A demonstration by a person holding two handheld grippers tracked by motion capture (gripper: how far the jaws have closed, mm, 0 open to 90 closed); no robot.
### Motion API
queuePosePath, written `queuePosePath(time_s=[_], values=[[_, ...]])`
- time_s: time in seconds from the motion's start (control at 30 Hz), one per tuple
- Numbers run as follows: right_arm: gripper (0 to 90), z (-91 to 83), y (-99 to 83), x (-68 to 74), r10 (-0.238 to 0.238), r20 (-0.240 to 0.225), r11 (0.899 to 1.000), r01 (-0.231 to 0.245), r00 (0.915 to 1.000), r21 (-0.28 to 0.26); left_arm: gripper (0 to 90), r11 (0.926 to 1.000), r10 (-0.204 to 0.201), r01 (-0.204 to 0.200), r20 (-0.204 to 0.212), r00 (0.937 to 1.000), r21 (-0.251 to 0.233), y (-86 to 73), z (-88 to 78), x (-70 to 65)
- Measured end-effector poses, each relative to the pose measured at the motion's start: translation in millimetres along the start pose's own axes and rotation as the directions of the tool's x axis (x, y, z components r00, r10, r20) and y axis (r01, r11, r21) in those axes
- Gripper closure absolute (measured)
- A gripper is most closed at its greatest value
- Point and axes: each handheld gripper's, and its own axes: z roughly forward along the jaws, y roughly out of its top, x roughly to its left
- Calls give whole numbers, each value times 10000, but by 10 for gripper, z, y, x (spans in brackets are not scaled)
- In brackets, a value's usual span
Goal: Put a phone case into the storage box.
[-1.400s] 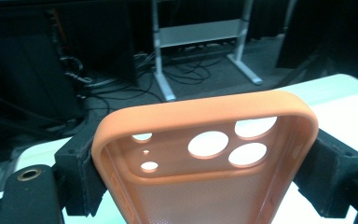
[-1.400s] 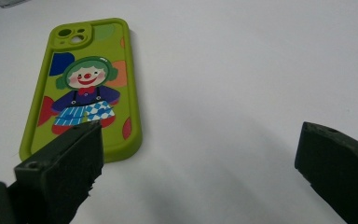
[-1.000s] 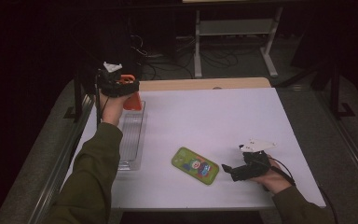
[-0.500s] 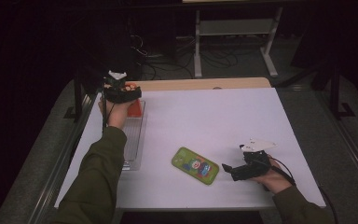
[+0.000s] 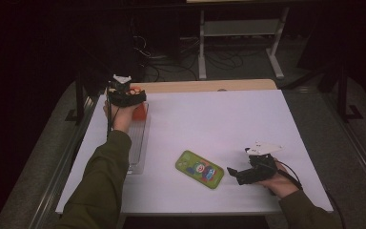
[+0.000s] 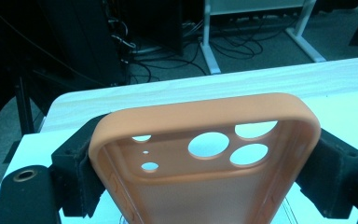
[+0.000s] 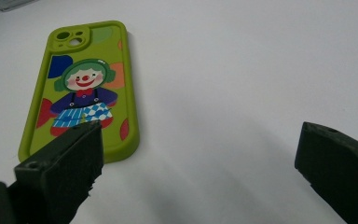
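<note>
The left arm, in an olive sleeve, stretches forward along the left side, its hand wrapped around the left tongs (image 5: 132,98) at the far end, a grey 3-cornered plate on top. In the left gripper view their 2 black jaws stand on either side of an orange phone case (image 6: 205,158) with the pads against its edges; they have just been opening slightly. The right hand lies low at the near right and holds the right tongs (image 5: 233,174) pointing left, their 2 jaws spread wide with nothing between them.
</note>
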Motion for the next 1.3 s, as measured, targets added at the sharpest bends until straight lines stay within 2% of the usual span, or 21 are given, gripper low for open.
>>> queuePosePath(time_s=[0.17,0.2,0.27,0.37,0.5,0.6,0.67,0.73,0.77,0.9,0.93,1.0,1.03,1.1,1.17,1.3], values=[[6,3,-1,2,-6,-2,10000,6,10000,-6,133,10000,85,-85,29,10000,1,3,4,0],[6,3,-1,3,-14,-2,10000,14,10000,-2,125,10000,-5,5,24,10000,-13,2,6,-3],[6,2,0,2,-15,-1,10000,15,10000,-7,92,9999,-131,132,38,9999,-15,1,10,-3],[6,-1,1,2,13,-11,10000,-13,10000,-8,52,10000,-55,55,26,10000,-26,6,4,12],[6,1,3,-4,-6,16,10000,6,10000,-33,11,9998,-203,203,94,9997,-33,18,-31,31],[6,2,10,-1,101,32,9999,-101,9999,6,0,9999,-116,115,323,9994,61,35,-70,50],[6,10,30,-6,46,98,10000,-45,9999,-85,0,9997,-226,226,458,9987,6,48,-99,51],[6,14,46,3,130,98,9999,-129,9999,-105,0,10000,-52,47,594,9982,82,63,-143,68],[6,18,42,0,90,97,10000,-89,9999,-37,0,9999,-124,118,672,9977,89,69,-164,68],[6,19,30,-7,172,113,9998,-172,9998,27,0,9997,18,-43,951,9955,254,92,-264,79],[6,18,30,-14,118,131,9999,-118,9998,5,0,9991,97,-138,1045,9945,389,96,-305,85],[6,12,33,-14,165,127,9998,-164,9998,-105,0,9995,106,-141,1244,9922,275,99,-362,80],[6,11,27,-13,161,117,9998,-159,9998,-108,0,9987,272,-326,1310,9910,387,101,-396,81],[6,6,19,-12,176,104,9998,-176,9998,-20,0,9981,373,-441,1487,9882,425,97,-443,72],[6,-4,22,-22,137,155,9998,-136,9998,-115,0,9962,627,-718,1670,9840,489,98,-506,58],[6,-8,45,-20,102,202,9998,-99,9997,-180,0,9953,782,-884,2081,9750,401,106,-620,57]])
